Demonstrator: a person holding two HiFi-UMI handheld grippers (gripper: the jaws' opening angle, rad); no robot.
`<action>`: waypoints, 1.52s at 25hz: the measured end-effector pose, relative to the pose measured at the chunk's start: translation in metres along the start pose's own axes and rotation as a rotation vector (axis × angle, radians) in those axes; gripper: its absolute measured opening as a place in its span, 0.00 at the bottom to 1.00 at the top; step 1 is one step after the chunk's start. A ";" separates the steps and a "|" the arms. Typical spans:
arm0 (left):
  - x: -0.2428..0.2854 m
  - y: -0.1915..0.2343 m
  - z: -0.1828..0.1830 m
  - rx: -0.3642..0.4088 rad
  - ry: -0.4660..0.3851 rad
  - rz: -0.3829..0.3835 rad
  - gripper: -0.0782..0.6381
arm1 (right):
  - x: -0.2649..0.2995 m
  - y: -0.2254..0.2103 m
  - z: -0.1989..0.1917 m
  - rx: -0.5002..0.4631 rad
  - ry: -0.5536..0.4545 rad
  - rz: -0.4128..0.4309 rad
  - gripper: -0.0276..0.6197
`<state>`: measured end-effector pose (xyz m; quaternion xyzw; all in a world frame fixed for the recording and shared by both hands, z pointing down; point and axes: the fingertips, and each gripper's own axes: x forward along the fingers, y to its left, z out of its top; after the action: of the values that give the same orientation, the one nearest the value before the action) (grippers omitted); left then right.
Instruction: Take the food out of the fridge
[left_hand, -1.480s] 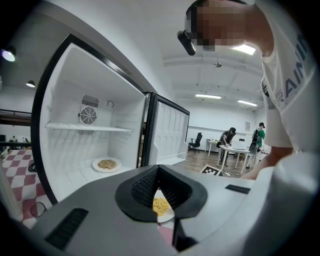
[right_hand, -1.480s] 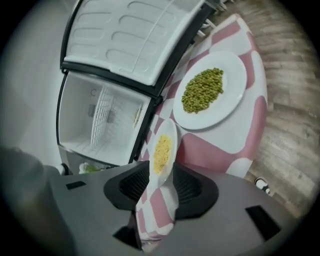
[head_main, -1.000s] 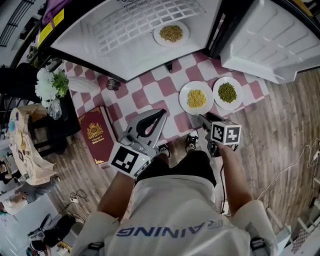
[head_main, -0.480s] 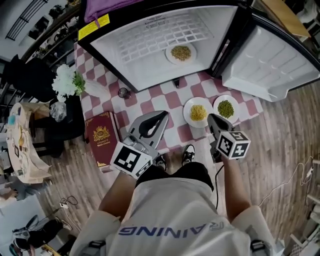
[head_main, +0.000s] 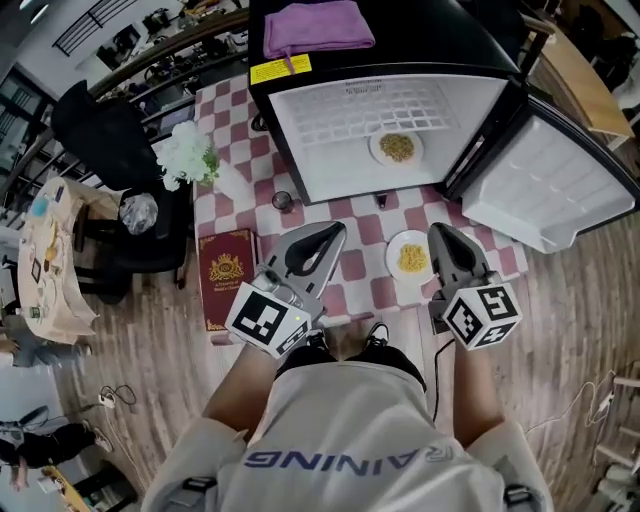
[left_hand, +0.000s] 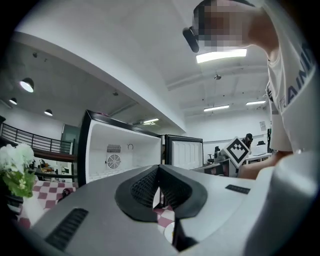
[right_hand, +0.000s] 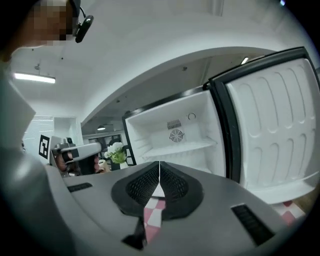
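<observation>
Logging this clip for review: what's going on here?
A person faces an open fridge with a gripper in each hand. The left gripper is shut and empty; the right gripper has just closed its jaws on nothing. A tan-food plate sits inside the fridge, a yellow-food plate on the checkered cloth outside.

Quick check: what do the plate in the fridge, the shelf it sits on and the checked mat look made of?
The plate is plain white and smooth, likely ceramic or melamine; the look does not settle which.
The shelf is a white grid of thin bars, which looks like coated wire.
The mat has red-and-white checks and lies flat and matte. It could be cloth or vinyl.
</observation>
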<state>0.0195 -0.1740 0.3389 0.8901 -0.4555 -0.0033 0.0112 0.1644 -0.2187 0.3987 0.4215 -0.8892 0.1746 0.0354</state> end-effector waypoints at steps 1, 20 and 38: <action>-0.004 0.003 0.006 0.007 -0.010 0.013 0.12 | 0.000 0.006 0.011 -0.008 -0.023 0.012 0.08; -0.030 0.022 0.025 0.026 -0.063 0.089 0.12 | 0.008 0.036 0.046 0.009 -0.104 0.089 0.08; -0.022 0.027 0.003 -0.007 -0.010 0.100 0.12 | 0.070 -0.057 -0.027 0.458 0.030 -0.072 0.24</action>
<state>-0.0158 -0.1718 0.3364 0.8662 -0.4995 -0.0088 0.0120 0.1605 -0.2949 0.4551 0.4473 -0.8101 0.3767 -0.0419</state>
